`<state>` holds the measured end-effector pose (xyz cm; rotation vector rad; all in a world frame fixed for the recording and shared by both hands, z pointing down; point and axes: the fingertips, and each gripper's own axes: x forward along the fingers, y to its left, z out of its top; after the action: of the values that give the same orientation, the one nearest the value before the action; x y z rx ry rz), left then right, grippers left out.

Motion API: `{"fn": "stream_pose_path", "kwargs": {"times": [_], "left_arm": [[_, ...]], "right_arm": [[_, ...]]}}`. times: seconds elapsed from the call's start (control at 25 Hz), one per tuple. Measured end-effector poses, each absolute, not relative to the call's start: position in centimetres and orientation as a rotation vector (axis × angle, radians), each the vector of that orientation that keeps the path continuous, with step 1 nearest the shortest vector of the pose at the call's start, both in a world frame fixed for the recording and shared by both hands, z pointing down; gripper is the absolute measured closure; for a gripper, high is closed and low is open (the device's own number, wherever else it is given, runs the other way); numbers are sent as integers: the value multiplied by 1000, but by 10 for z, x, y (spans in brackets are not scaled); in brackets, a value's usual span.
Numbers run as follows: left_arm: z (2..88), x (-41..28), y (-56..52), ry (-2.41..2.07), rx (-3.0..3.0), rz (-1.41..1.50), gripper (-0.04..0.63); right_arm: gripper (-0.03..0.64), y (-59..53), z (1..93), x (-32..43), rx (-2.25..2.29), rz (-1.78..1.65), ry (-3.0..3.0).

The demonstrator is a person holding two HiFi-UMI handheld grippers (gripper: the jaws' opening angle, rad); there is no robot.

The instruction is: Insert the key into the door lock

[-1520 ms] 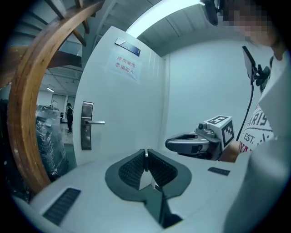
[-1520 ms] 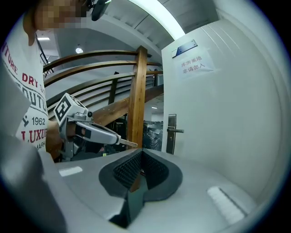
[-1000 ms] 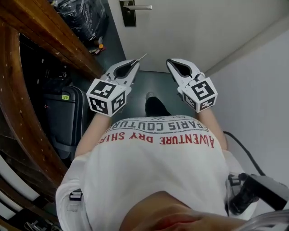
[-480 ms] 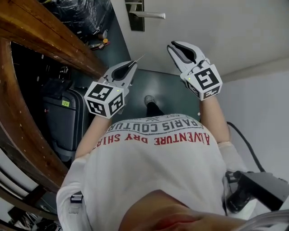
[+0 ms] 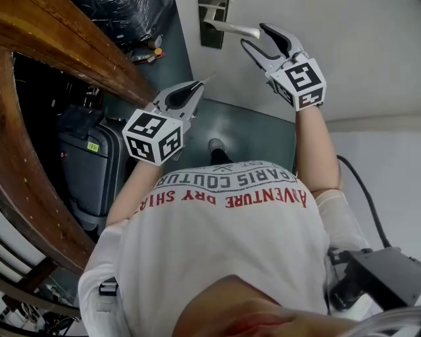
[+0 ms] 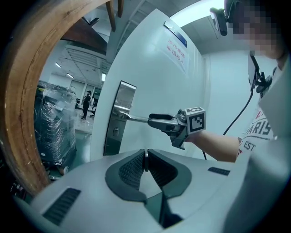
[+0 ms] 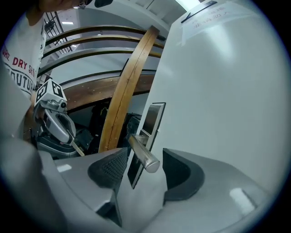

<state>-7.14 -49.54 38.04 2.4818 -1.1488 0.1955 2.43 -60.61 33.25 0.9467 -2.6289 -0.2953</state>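
My left gripper [image 5: 197, 87] is shut on a thin metal key [image 5: 207, 80], whose blade pokes out past the tips toward the white door [image 5: 342, 59]. In the left gripper view the key [image 6: 145, 157] shows edge-on between the closed pads, well short of the lock plate [image 6: 119, 118] and its keyhole [image 6: 116, 131]. My right gripper [image 5: 255, 36] is at the lever handle [image 5: 230, 27], its jaws opening. The handle's end [image 7: 144, 154] lies between the right gripper [image 7: 146, 159] pads without touching them.
A curved wooden rail [image 5: 72, 59] runs along the left, with a dark suitcase [image 5: 89, 164] below it and wrapped goods [image 5: 125, 16] beyond. The white wall [image 5: 388, 171] closes the right side. A black cable [image 5: 365, 197] hangs at the right.
My right gripper has moved up and forward to the door handle and gone from shut to wide open. The left gripper, still gripping the key, has come closer to the door.
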Motion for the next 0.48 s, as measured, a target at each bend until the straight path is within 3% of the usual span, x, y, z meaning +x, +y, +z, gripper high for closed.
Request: {"fn": "stream_pose_path", "kwargs": {"times": [0.48], "left_arm": [[395,-84,-521,-1181,2394,119,574]], "right_arm": [[446,-623,342,22,930,-240,-2626]]}}
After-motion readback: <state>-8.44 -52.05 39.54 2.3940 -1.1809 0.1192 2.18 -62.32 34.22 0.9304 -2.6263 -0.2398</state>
